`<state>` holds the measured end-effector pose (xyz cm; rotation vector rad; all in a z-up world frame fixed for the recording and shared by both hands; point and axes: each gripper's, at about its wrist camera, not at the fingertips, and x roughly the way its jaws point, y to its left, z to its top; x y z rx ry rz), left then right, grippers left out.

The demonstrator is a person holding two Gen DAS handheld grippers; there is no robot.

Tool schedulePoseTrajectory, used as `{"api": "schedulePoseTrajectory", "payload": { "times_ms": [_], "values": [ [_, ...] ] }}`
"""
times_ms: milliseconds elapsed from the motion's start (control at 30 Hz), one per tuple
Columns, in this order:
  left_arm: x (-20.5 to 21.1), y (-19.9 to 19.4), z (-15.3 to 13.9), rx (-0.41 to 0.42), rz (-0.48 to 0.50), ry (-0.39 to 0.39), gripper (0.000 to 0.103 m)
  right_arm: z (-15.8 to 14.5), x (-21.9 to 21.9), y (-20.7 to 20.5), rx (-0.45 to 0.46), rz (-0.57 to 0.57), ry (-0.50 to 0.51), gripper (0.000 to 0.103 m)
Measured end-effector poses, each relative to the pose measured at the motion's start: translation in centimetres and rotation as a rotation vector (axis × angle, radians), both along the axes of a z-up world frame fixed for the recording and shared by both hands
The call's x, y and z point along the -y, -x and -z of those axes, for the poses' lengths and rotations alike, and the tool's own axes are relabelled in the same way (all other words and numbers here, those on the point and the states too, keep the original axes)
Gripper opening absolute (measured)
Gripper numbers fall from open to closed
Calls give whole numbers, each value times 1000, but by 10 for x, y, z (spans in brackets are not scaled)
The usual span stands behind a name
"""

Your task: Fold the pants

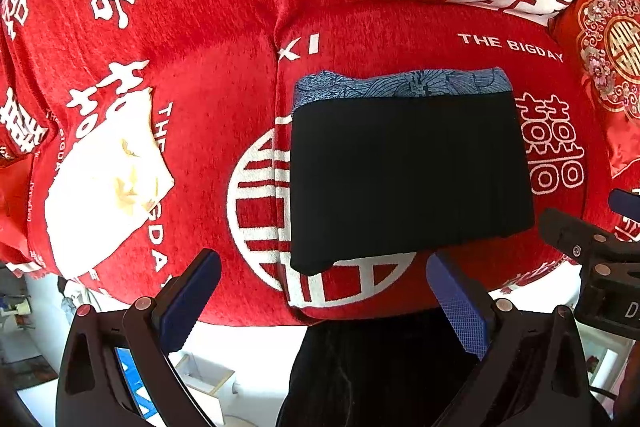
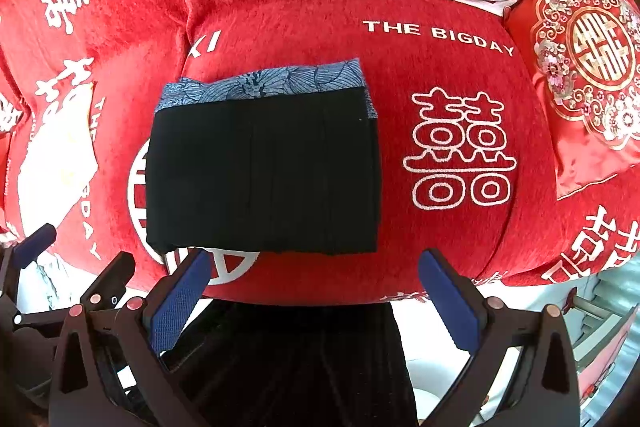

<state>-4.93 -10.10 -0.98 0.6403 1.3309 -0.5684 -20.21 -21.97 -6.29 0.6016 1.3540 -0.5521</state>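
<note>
Far left on the red sofa cover [image 1: 224, 75] lies a folded white cloth [image 1: 104, 187], well apart from the work. At centre the black pants [image 2: 262, 175] sit as a flat, squared rectangle on the seat cushion, stacked on a blue floral-print garment [image 2: 272, 83] whose back edge shows beyond them. The pants look folded; the task reads as finished or nearly so. The left gripper [image 1: 324, 297] hovers off the front edge of the cushion, jaws spread wide, holding nothing; the right gripper [image 2: 314, 291] is likewise spread and empty, just short of the pants' near edge. Judgement: the fabric is soft, light and limp, with faint ribbing; layers may slide apart if lifted by one corner. Best hold is the two near corners, pinching all layers together, one gripper each. At far right an embroidered red pillow [image 2: 588, 67] leans against the backrest.
</note>
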Motion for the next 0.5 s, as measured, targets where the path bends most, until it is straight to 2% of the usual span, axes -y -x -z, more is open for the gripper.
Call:
{"api": "schedulePoseTrajectory", "payload": {
  "times_ms": [500],
  "values": [
    [1, 2, -1, 1, 3, 1, 103, -1, -1, 0, 0, 1, 1, 103]
  ]
}}
